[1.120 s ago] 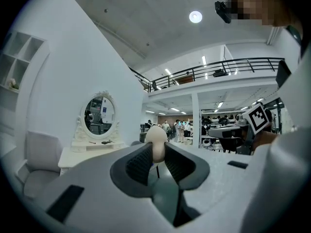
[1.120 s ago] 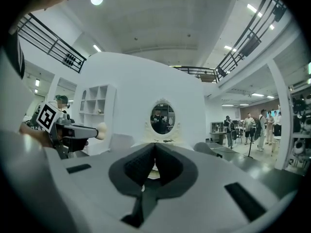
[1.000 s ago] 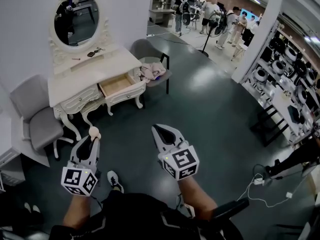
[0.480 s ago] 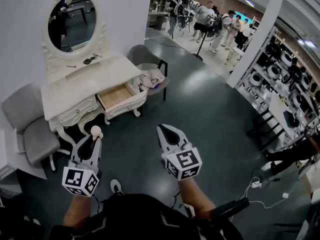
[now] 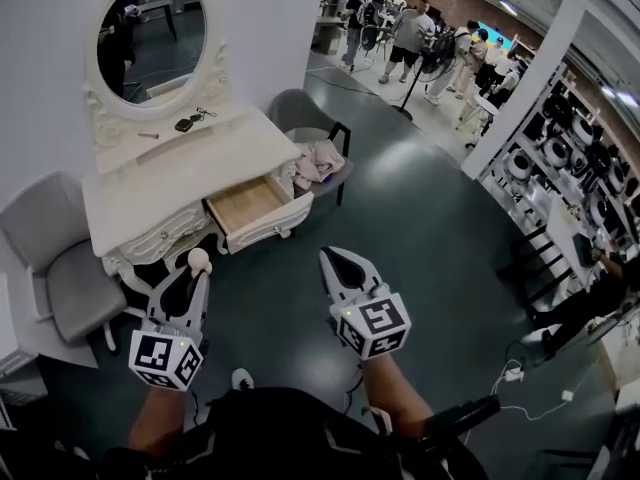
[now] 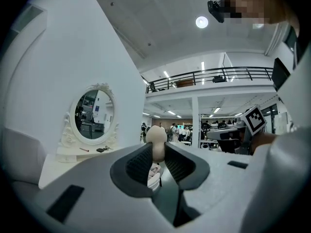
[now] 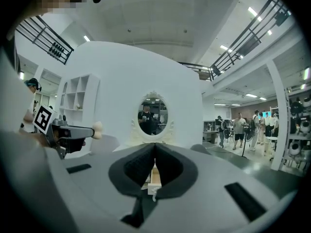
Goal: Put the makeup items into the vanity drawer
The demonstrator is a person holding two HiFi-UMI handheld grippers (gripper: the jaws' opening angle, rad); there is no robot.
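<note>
A white vanity [image 5: 130, 183] with an oval mirror stands ahead at the upper left, and its drawer [image 5: 250, 208] is pulled open and looks empty. My left gripper [image 5: 195, 273] is shut on a beige makeup sponge [image 5: 199, 260], which sticks out above the pads [image 6: 156, 137]. My right gripper [image 5: 335, 258] is shut with nothing in it, its pads meeting at the tips [image 7: 155, 152]. Both grippers hang over the dark floor, short of the vanity. A small dark item [image 5: 186, 123] and a pink stick [image 5: 148, 135] lie on the vanity top.
A grey chair [image 5: 60, 268] stands left of the vanity. Another grey chair [image 5: 300, 113] to its right carries a pink cloth [image 5: 320, 158]. Several people and a floor fan [image 5: 430, 53] are at the back. Shelves [image 5: 590, 168] line the right side, and cables [image 5: 520, 378] lie on the floor.
Both grippers have moved forward across the floor, and the vanity with its open drawer now stands nearer. The left gripper still holds the sponge, and the right stays shut.
</note>
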